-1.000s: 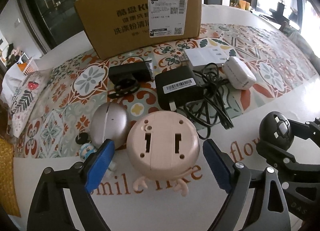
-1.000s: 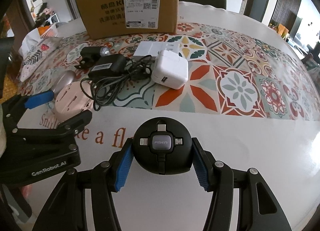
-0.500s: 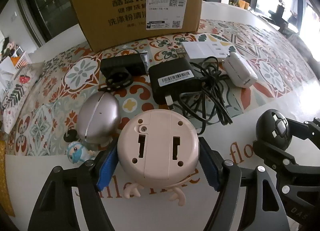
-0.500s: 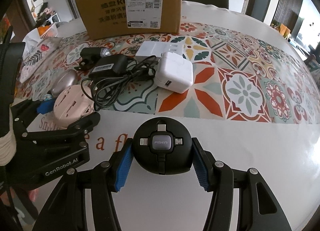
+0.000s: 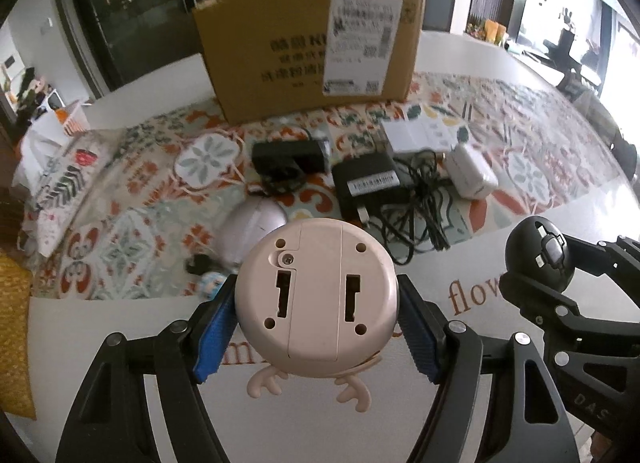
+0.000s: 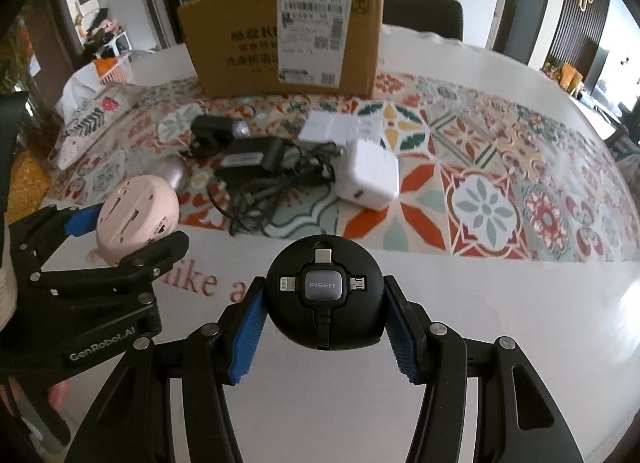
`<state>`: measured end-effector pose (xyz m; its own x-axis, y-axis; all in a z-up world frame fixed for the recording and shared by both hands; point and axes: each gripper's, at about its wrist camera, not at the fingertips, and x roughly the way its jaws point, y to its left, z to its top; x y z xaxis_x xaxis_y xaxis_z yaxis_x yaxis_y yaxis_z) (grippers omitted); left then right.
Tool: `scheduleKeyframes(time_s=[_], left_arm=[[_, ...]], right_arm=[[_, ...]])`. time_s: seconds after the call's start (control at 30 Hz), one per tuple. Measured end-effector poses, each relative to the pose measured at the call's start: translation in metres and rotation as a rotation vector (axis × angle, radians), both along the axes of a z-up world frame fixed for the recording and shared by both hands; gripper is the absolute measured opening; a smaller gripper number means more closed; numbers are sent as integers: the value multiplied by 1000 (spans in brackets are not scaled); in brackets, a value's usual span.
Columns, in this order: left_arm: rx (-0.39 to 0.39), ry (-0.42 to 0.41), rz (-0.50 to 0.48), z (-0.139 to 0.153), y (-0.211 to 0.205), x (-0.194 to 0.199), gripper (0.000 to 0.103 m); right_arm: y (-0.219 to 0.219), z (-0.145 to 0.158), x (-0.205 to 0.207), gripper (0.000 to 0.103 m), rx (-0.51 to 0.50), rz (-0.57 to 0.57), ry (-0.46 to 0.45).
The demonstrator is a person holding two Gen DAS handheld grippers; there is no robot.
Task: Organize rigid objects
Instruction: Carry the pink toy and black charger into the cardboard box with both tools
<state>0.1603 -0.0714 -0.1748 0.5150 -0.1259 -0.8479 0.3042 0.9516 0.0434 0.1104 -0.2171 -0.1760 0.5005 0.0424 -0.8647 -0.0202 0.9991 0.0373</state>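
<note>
Since a second ago, closed on the round pink gadget (image 5: 316, 295) and raised clear of the counter (image 6: 460, 323): left hand-held gripper (image 5: 316, 319), pads pressed to both flanks. Gripped in the right hand-held gripper (image 6: 324, 303), a black PISEN cable puck (image 6: 324, 291), likewise aloft near the front edge. Apparent step: carrying both pieces off for sorting. Next call, probably, a clean carry to the cardboard box (image 5: 308, 51) at the far edge. Left behind mid-counter on a patterned cloth (image 6: 500, 191): chargers and tangled cords. Beyond, dark glass doors.
</note>
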Motion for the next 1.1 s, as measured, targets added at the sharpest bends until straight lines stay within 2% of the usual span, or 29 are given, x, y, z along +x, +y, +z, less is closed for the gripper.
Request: scheduleKeyframes(time_s=[0.3, 0.6, 0.83, 1.1], left_arm=[[-14, -75, 26, 50, 21, -1, 74], [-21, -139, 51, 91, 36, 7, 74], [-36, -198, 59, 124, 42, 25, 74], [-39, -243, 41, 145, 39, 50, 74]], right_arm=[[14, 46, -2, 56, -21, -7, -98], [28, 84, 3, 56, 3, -11, -172], [29, 109, 21, 56, 25, -16, -214], [25, 134, 49, 56, 19, -21, -286]])
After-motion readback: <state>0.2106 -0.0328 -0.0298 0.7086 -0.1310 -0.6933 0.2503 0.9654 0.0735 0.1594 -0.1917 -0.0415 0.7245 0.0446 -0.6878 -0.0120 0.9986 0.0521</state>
